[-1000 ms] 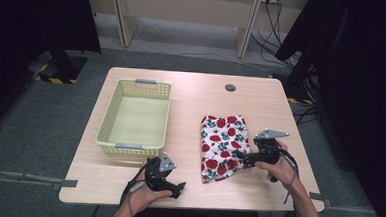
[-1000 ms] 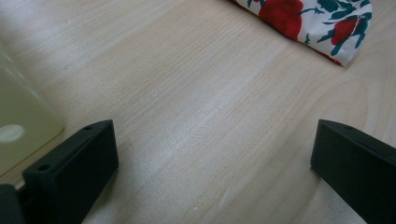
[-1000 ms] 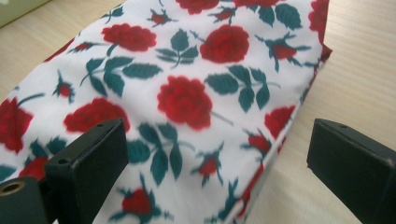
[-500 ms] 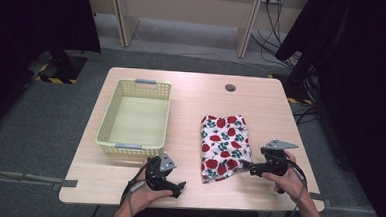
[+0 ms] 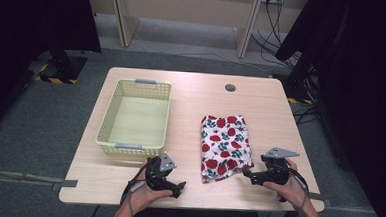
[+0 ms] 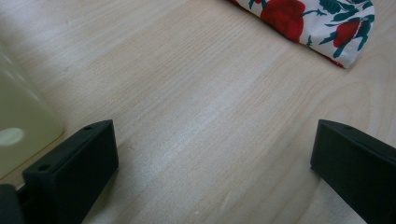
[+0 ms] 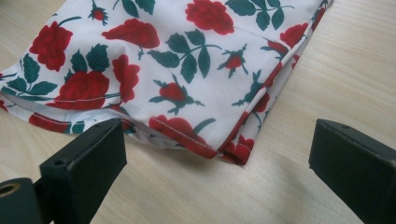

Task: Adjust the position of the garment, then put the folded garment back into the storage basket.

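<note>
A folded white cloth with red roses and green leaves lies on the right half of the wooden table. My right gripper rests low at the cloth's near right corner, open, its jaws wide apart; the cloth's corner and hem lie just ahead of them, nothing between them. My left gripper sits near the table's front edge, left of the cloth, open over bare wood; a corner of the cloth shows at the top right of the left gripper view.
A pale yellow plastic basket with nothing in it stands on the left half of the table; its near corner is just beside my left jaw. A cable hole sits at the back. Dark curtains and desk legs surround the table.
My right gripper has drawn back toward the table's front edge, from over the cloth's right side to just off its near right corner. The left gripper has stayed put.
</note>
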Motion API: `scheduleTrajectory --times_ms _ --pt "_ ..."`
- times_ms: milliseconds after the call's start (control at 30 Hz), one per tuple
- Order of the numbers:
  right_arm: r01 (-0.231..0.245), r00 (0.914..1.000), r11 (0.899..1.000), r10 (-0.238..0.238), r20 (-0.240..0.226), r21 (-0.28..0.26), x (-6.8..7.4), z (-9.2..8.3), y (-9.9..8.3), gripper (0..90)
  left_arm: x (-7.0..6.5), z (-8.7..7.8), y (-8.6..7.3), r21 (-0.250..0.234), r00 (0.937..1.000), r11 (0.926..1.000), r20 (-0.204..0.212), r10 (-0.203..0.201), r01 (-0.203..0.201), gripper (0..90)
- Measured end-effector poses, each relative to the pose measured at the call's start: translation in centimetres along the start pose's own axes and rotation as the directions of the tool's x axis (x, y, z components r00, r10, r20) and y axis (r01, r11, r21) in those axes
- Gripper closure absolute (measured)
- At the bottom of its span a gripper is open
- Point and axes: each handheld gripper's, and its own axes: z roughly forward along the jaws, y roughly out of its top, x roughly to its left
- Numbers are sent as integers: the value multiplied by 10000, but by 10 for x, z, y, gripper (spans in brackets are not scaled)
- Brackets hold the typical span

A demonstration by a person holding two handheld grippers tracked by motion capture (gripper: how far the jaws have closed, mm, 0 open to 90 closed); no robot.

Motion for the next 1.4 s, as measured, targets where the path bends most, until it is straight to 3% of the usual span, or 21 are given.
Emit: scheduleTrajectory --times_ms 533,1000,1233,1400 --pt "-18 9998 9999 20 -187 122 13 -8 -14 37 0 0 0 -1 10000 10000 -3 1 -1 0" --pt "-328 9994 9994 327 -77 -112 8 -11 -15 30 0 0 0 -2 10000 10000 -3 3 -3 0" --pt "-524 9986 9977 520 -98 -421 6 -14 -8 24 0 0 0 -6 10000 10000 -6 -4 4 0" --pt "-819 9965 9948 808 -204 -602 0 -9 7 21 0 0 0 -5 10000 10000 -7 -4 4 0"
